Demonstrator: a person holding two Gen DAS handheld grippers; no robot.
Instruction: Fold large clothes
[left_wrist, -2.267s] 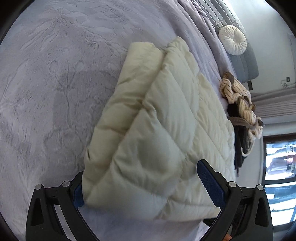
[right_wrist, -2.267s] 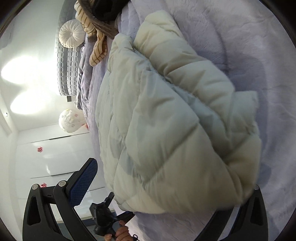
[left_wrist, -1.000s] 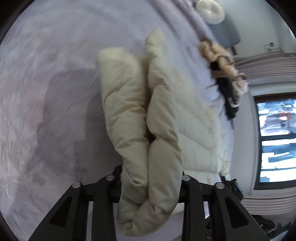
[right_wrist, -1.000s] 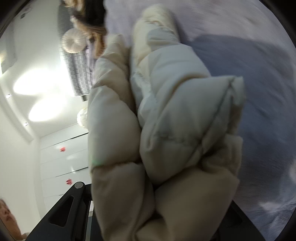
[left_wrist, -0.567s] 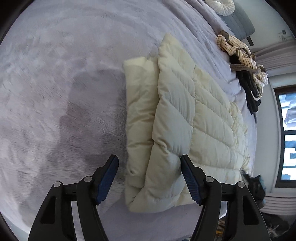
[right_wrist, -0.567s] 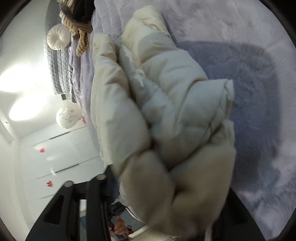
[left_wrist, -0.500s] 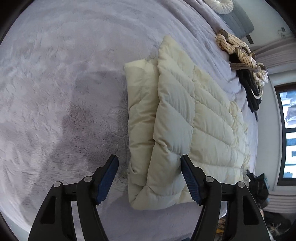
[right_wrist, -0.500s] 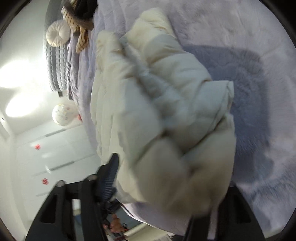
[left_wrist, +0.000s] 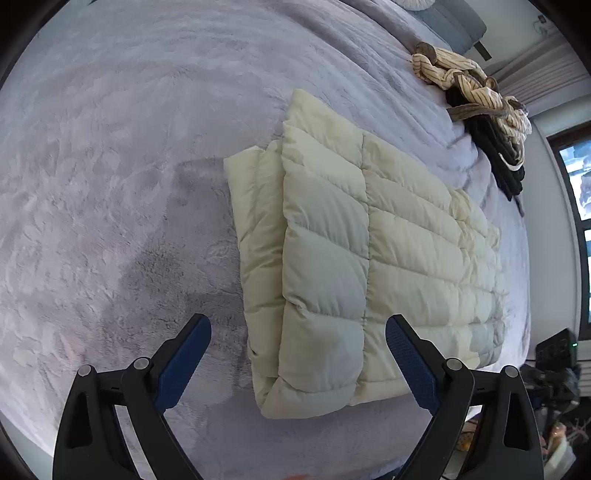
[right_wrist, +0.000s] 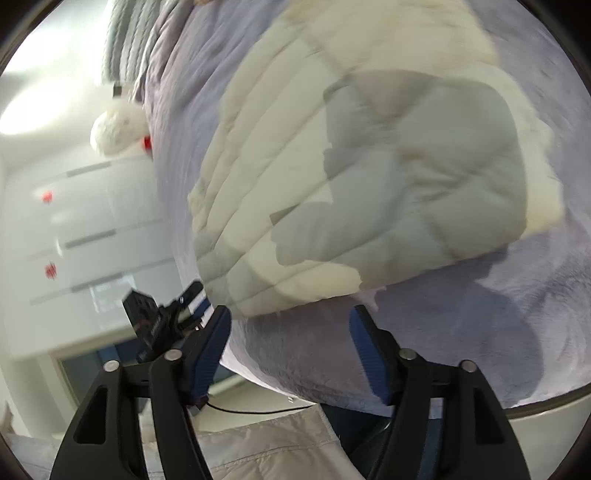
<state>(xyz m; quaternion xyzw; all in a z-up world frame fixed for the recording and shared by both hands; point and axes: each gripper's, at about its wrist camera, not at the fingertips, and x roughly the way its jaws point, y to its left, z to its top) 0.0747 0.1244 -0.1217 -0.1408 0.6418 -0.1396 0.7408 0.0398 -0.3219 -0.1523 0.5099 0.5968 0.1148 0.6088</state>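
A cream quilted puffer jacket (left_wrist: 369, 258) lies folded flat on the lilac bed cover (left_wrist: 110, 166), its layered edge facing left. My left gripper (left_wrist: 299, 332) hovers above the jacket's near corner, its jaws still opening wide, and its blue pads do not touch the fabric. In the blurred right wrist view the same jacket (right_wrist: 369, 166) lies ahead. My right gripper (right_wrist: 290, 325) is drawn back from the jacket's near edge, jaws opening, with only bed cover between them.
A pile of striped and black clothes (left_wrist: 480, 107) lies at the bed's far right. A round white cushion (right_wrist: 118, 129) sits by the headboard. White cupboards (right_wrist: 74, 221) stand beyond the bed edge. Pale grey quilted fabric (right_wrist: 258, 443) shows below the right gripper.
Both grippers were shut on the bunched jacket a second ago. They have let go and pulled back and up. The jacket now lies flat on the bed.
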